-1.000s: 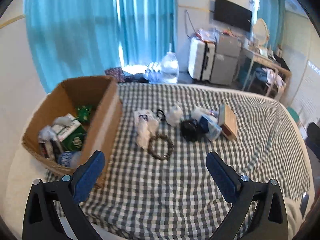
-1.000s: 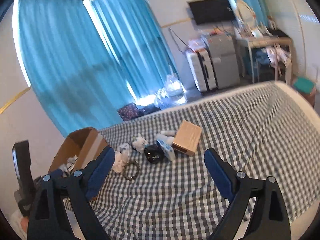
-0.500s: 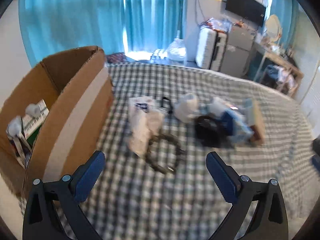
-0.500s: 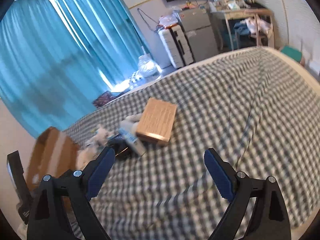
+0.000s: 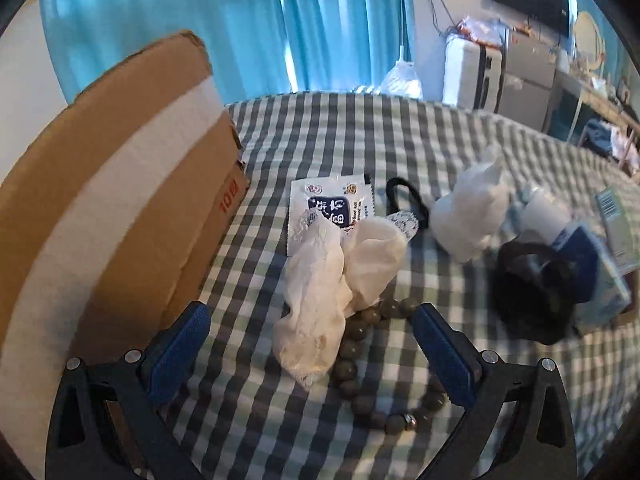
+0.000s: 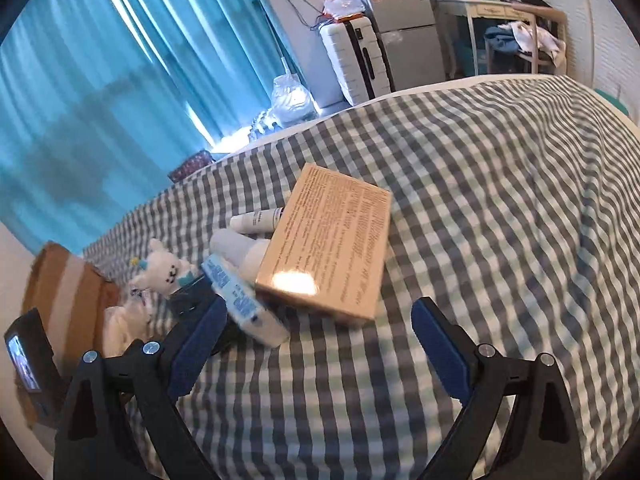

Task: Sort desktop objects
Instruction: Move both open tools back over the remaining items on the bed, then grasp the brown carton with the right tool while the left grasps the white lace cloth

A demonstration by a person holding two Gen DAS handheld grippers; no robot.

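Left gripper (image 5: 308,338) spread wide, empty, straddling white cloth (image 5: 320,300) over bead bracelet (image 5: 372,364); likely sized for cloth grab. Right gripper (image 6: 316,330) likewise released, tan box (image 6: 332,248) ahead.

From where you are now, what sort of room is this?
Probably a bedroom or a small studio: the objects lie on a gingham bedspread, with teal curtains, a white suitcase and a small fridge behind.

Your left gripper (image 5: 307,338) has its jaws spread wide, blue pads (image 5: 180,354) facing each other, nothing clamped, tilted down and forward. Your right gripper (image 6: 314,334) is the same: jaws fully apart, pads (image 6: 440,354) bare, pitched down, rolled slightly.
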